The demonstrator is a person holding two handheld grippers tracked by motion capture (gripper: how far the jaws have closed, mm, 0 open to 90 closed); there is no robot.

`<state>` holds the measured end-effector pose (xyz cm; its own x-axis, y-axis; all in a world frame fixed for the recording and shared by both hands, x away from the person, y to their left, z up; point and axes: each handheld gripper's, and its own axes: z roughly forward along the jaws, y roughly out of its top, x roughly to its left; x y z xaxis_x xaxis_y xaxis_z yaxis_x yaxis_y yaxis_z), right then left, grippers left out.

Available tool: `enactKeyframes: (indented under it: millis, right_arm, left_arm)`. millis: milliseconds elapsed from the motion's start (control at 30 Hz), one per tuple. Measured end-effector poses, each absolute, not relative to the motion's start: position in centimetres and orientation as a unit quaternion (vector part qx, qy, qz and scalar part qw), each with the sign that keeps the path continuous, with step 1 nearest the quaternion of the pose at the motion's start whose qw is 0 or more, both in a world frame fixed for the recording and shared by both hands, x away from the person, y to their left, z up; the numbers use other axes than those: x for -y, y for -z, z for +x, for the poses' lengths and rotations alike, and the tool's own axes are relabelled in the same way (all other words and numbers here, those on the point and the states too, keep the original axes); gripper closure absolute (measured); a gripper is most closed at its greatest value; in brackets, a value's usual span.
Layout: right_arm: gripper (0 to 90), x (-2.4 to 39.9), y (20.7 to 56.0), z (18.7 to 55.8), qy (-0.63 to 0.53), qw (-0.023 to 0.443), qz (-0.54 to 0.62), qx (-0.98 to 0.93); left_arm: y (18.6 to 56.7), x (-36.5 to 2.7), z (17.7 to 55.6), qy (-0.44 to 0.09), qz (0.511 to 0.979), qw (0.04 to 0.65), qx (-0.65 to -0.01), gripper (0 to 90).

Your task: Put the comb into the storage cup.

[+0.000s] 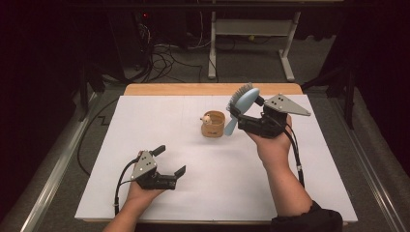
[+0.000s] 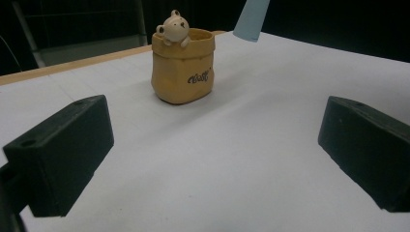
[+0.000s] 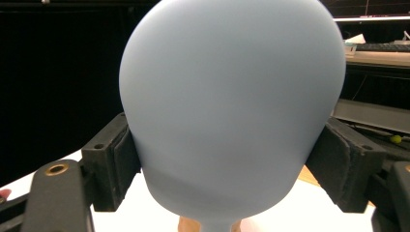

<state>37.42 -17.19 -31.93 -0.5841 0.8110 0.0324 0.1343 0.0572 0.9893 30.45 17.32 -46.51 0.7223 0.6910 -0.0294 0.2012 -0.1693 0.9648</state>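
Observation:
A light blue hairbrush [image 1: 243,101] is held up in the air, bristles facing left and handle pointing down toward a small tan cup [image 1: 213,124] with a bear figure on its rim. My right gripper [image 1: 247,117] is shut on the brush; both pads press the sides of its smooth blue back [image 3: 232,106]. The tan cup [image 2: 183,65] stands upright on the white table ahead of my left gripper [image 1: 170,159], whose jaws stand wide apart with nothing between them [image 2: 212,159]. The brush handle tip [image 2: 251,19] hangs just above and behind the cup.
The white sheet [image 1: 145,121] covers a wooden table [image 1: 159,89]. Behind it stand a grey desk frame [image 1: 285,43] and loose cables [image 1: 164,58] on the floor. Metal rails [image 1: 48,193] run along both sides.

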Motion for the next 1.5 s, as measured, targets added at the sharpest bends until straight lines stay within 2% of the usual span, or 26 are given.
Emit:
enactKeyframes:
  millis: [1500]
  right_arm:
    - [20.7,13.2,30.8,42.0,-0.586,0.305,0.358,-0.66]
  left_arm:
    - [46.5,-17.5,30.5,-0.211,0.736,0.57,-0.298,0.0]
